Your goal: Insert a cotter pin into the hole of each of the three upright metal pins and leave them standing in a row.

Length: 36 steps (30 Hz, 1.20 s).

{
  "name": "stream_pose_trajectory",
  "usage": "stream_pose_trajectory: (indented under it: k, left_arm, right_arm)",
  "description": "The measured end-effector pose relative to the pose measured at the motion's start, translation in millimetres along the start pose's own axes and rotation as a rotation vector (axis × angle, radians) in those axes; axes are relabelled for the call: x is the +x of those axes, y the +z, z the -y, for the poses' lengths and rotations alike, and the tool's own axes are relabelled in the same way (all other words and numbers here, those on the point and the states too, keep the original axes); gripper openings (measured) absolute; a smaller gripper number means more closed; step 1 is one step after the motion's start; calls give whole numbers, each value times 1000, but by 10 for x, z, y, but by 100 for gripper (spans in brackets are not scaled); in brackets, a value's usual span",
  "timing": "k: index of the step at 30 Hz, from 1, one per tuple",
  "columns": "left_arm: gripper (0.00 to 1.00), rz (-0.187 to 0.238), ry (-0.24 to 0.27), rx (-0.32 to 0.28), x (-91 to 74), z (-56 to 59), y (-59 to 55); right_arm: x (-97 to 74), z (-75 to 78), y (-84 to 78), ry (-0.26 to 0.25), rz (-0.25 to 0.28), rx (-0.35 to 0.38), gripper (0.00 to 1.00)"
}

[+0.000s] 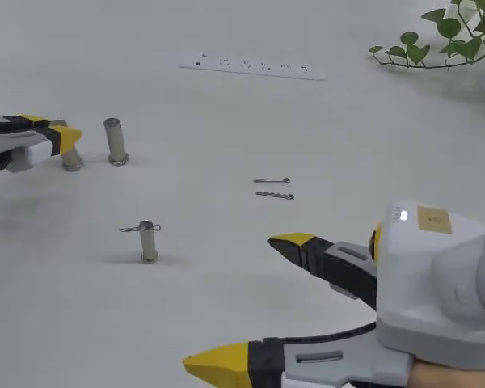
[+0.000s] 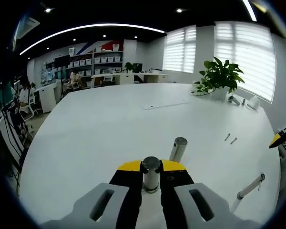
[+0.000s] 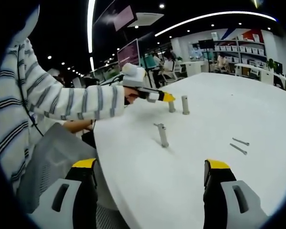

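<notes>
Three metal pins stand upright on the white table (image 1: 226,275). My left gripper (image 1: 67,139) at the far left is shut on one metal pin (image 1: 71,157), which sits between the yellow tips (image 2: 151,167). A second pin (image 1: 115,141) stands just to its right, apart from the jaws (image 2: 178,149). The third pin (image 1: 149,241) stands nearer me with a cotter pin through its head (image 3: 162,135). Two loose cotter pins (image 1: 272,188) lie flat mid-table. My right gripper (image 1: 250,303) hovers open at the lower right, holding nothing (image 3: 151,167).
A white power strip (image 1: 250,66) lies at the far side of the table. A potted plant (image 1: 444,36) trails leaves at the back right corner. A person's striped sleeve (image 3: 62,102) reaches in behind the left gripper. Bare tabletop separates the pins from the right gripper.
</notes>
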<state>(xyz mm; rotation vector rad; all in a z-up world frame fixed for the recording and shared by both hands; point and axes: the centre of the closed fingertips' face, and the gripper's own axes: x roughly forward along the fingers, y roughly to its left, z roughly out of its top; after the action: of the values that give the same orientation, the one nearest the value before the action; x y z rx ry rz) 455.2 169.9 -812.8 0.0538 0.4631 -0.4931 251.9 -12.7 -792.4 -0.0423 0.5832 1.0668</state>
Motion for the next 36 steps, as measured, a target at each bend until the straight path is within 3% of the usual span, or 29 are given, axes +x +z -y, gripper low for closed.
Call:
stream_pose_trajectory:
  k: [8,16,20,28,31,36]
  left_arm:
    - [11,3,-73,31,-264,189,56]
    - [11,-12,-128,24,-522,346,-19]
    - [11,-28,-134,83,-704,457,-99]
    - [11,-20,-188,59,-1086,711,-192]
    - [11,3,-201,33,-1196,791,-185]
    - [11,0,-216,34,-1287,919,-211]
  right_arm:
    - [34,-26,-94,40,-53,-20,93]
    - [0,11,-63,41,-65,-51,93]
    - [-13,12,-55,39,-55,-56,93]
    - [-38,-39,-109,56,-68,-63,93]
    - [-52,-31,-119,55,-73,-71,93]
    - [-76,-17,-106,53,-65,-71,93]
